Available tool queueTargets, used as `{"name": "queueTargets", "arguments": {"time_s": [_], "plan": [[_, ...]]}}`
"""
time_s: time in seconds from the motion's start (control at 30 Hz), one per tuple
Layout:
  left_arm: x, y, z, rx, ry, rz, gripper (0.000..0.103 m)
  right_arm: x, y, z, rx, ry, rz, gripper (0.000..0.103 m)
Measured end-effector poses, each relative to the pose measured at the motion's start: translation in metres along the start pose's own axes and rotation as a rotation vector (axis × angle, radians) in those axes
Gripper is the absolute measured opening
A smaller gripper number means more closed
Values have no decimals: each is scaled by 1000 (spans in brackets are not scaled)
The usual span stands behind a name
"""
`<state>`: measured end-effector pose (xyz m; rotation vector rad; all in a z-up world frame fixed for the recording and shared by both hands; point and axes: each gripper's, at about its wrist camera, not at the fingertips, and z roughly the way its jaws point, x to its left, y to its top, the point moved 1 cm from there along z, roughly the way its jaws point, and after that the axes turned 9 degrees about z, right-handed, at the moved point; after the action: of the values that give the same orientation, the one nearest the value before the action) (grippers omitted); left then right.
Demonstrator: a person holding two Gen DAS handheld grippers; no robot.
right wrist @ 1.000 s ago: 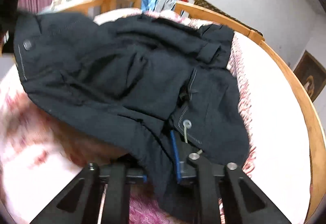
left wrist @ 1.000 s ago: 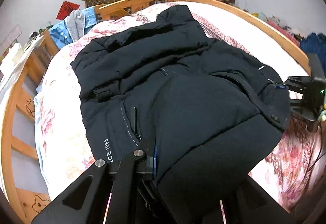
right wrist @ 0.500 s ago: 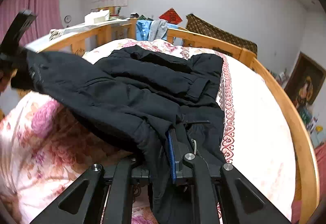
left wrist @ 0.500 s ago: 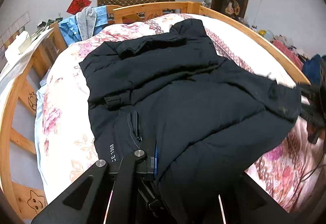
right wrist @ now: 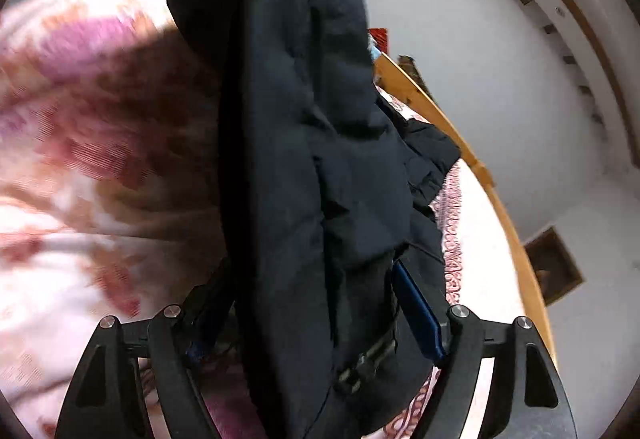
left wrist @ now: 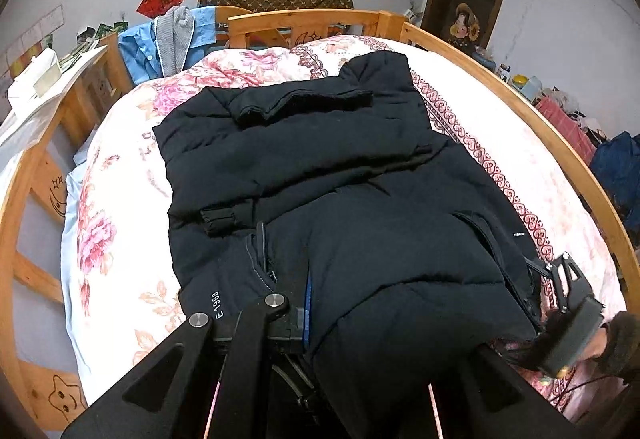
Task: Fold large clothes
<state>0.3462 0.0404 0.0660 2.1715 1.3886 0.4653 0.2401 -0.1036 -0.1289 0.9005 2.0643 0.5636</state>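
Note:
A dark navy puffer jacket (left wrist: 320, 167) lies spread on the floral quilt (left wrist: 112, 239), its near part doubled over toward me. My left gripper (left wrist: 312, 313) is shut on the jacket's near hem, and fabric hides its right finger. In the left wrist view, my right gripper (left wrist: 560, 287) sits at the jacket's right edge, low over the quilt, held by a hand in a dark furry sleeve (left wrist: 618, 343). In the blurred, rolled right wrist view, the right gripper (right wrist: 316, 303) has its jaws opening wide. The jacket (right wrist: 300, 119) hangs loose between them, and the blue pad (right wrist: 418, 313) stands off the fabric.
A wooden bed frame (left wrist: 532, 115) rings the mattress. A blue shirt and a grey garment (left wrist: 172, 43) hang over the headboard. A framed picture (left wrist: 460, 13) leans on the far wall. A desk with papers (left wrist: 36, 87) stands at the left, and clutter (left wrist: 568, 115) lies beyond the right rail.
The right gripper dropped to the quilt at the jacket's right edge, rolled over and spread its jaws, so the lifted jacket edge came down. The left gripper rose a little, still gripping.

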Motion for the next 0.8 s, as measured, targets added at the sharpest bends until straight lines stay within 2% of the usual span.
{"name": "queueTargets", "arguments": {"time_s": [0.07,0.1,0.17,0.23,0.33,0.47,0.5,0.53,0.57,0.63,0.67,0.8], "plan": [[2,-3,0,2,4,1,8,6,-1,1,-22,-42,-33,75],[3,-3,-1,2,4,-1,8,7,-1,-1,-27,-32,-30,75],[7,-4,-3,-2,5,-10,7,8,-6,-16,-47,41,-9,75],[10,-4,-4,-6,1,-20,7,12,-13,-31,-85,57,-17,77],[13,-4,-5,-13,-8,-40,7,16,-20,-30,-68,3,-29,80],[11,-4,-5,-11,-4,-37,7,8,-24,-12,-26,-76,18,78],[10,-4,-6,-11,2,-33,8,7,-23,-13,-32,-85,25,73],[8,-5,-6,-13,6,-30,8,4,-22,-17,-52,-91,42,57],[8,-7,-7,-15,7,-30,8,2,-21,-22,-70,-96,49,50],[8,-15,-10,-24,11,-30,8,-6,-19,-34,-106,-118,67,17],[7,-21,-12,-32,19,-20,8,-12,-18,-39,-114,-122,88,12],[-3,-50,-16,-47,41,34,8,-40,-13,-66,-150,-118,205,8]]}}
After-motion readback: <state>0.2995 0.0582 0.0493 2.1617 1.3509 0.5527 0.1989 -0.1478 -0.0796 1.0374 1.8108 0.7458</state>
